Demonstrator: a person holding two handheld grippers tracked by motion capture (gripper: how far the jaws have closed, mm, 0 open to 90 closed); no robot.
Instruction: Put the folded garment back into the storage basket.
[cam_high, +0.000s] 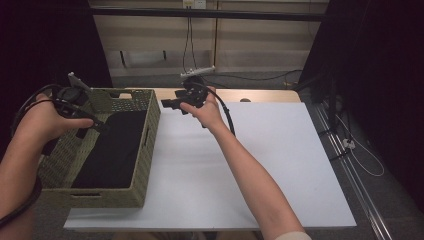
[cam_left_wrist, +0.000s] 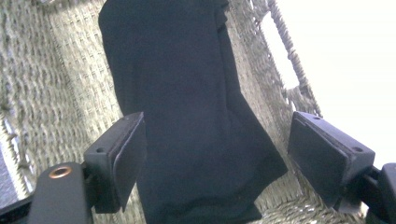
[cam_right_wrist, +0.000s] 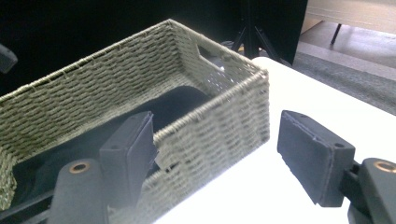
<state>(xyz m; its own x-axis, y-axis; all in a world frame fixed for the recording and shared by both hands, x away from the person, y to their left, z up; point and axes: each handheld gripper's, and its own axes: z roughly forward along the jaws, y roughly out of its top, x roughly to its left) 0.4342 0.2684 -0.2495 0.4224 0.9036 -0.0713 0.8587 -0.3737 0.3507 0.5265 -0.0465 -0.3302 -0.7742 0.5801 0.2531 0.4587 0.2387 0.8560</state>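
The room is dim, black curtains on both sides, and my work sits on a white rectangular tabletop with a wooden strip along its far edge. At the table's left end stands the olive-green woven basket with cut-out handles, and the black folded cloth lies flat along its bottom, filling most of the floor; I judge it laid there as a liner or simply stowed, since it rests smooth and nothing presses on it. My left gripper hangs over the basket's near-left part, wrist bent, pointing down into it; its jaws stand spread apart, the cloth showing between them but untouched. My right gripper hovers just beyond the basket's far right corner, above the table, forearm stretched diagonally forward; it points level toward the basket's outer wall, jaws spread and pinching nothing.
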